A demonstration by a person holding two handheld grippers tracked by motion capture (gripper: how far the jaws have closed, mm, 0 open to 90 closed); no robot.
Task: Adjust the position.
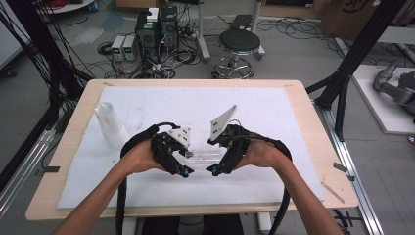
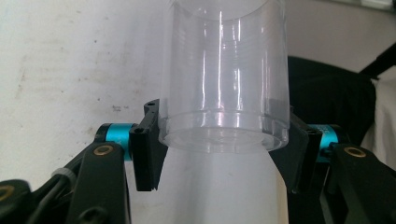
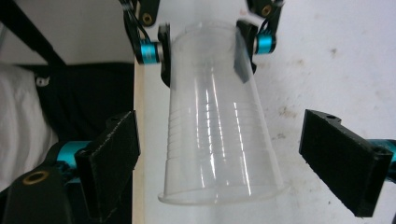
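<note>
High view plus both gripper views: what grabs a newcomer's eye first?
The clear plastic cup held in mid-air between the two grippers, just above the white mat. The left gripper is clamped on its narrow base, while the right gripper has its jaws spread wide on either side of the rim, not touching. A stack of clear cups stands at the mat's left.

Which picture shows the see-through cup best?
The right gripper view: the whole cup shows, rim to base. The left gripper view shows the cup close up, cut off at the top. In the high view it is tiny and faint.
</note>
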